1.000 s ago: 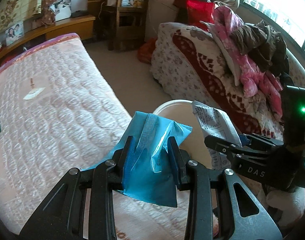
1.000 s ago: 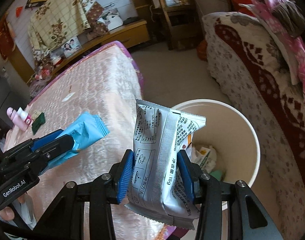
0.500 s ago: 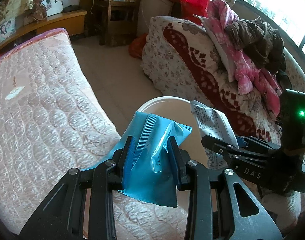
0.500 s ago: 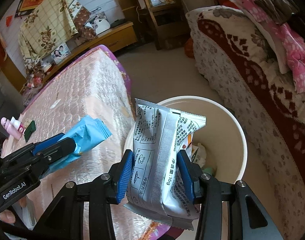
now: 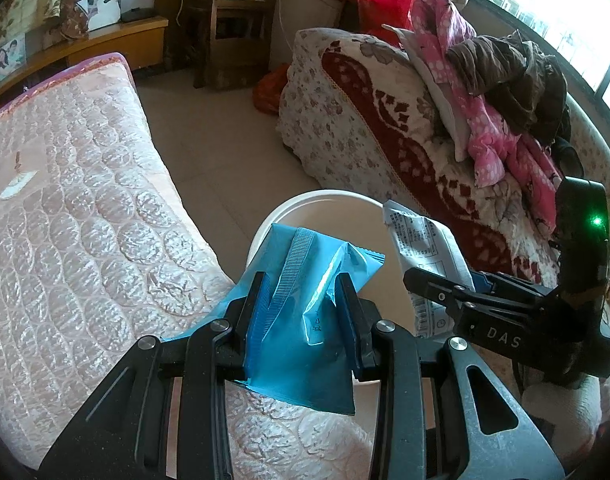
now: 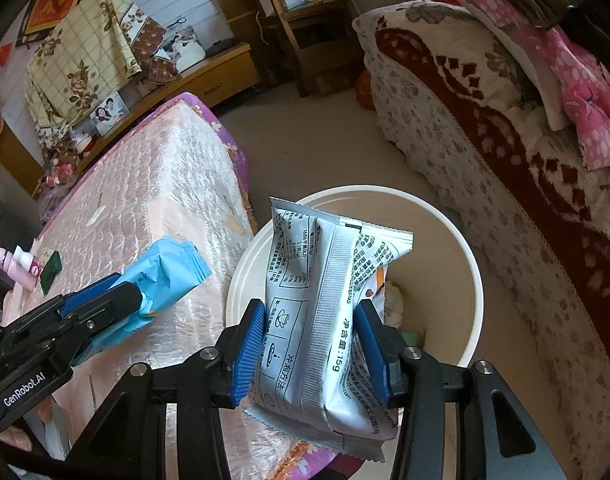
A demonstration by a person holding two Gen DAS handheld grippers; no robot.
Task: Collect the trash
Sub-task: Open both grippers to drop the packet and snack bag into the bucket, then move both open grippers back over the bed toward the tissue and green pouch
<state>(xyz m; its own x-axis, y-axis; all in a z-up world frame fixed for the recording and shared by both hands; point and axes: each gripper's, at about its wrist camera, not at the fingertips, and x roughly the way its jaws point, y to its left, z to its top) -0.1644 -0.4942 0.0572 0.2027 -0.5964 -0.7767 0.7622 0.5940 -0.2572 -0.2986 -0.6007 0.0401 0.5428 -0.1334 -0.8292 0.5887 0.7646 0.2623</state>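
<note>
The left gripper pinched a blue packet; the right gripper pinched a white packet over a bin.

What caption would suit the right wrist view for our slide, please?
Right gripper holds a silver wrapper over the white bin.

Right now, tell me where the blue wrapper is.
The blue wrapper is clamped in the left gripper, held over the edge of the pink mattress just short of the white bin, left of the silver packet.
</note>
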